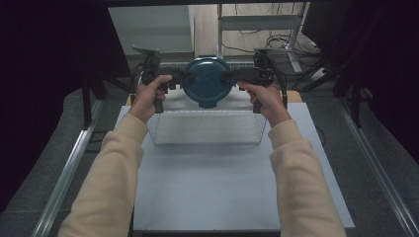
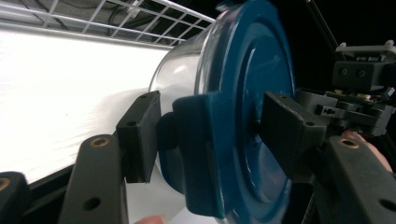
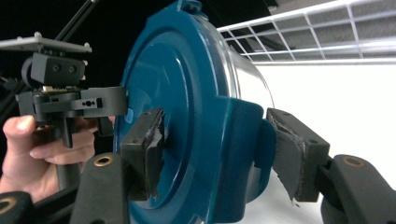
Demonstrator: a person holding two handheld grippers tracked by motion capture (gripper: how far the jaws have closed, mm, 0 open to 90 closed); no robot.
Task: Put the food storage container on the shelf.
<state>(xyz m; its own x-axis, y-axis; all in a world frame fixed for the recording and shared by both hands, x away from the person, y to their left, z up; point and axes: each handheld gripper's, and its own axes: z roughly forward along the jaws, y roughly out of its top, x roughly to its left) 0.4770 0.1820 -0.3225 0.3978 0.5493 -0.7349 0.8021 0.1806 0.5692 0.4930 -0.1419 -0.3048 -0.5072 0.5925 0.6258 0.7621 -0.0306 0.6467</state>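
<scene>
1 camera looked down from above the tabletop; 2 gripper cameras faced inward, close on the shared blue-lidded container.

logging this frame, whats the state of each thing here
blue-lidded clear container: lid on, held up between both grippers above the basket's far edge
left gripper: shut on the lid's side latch
right gripper: shut on the opposite latch
wire basket: on the table, nothing in it
</scene>
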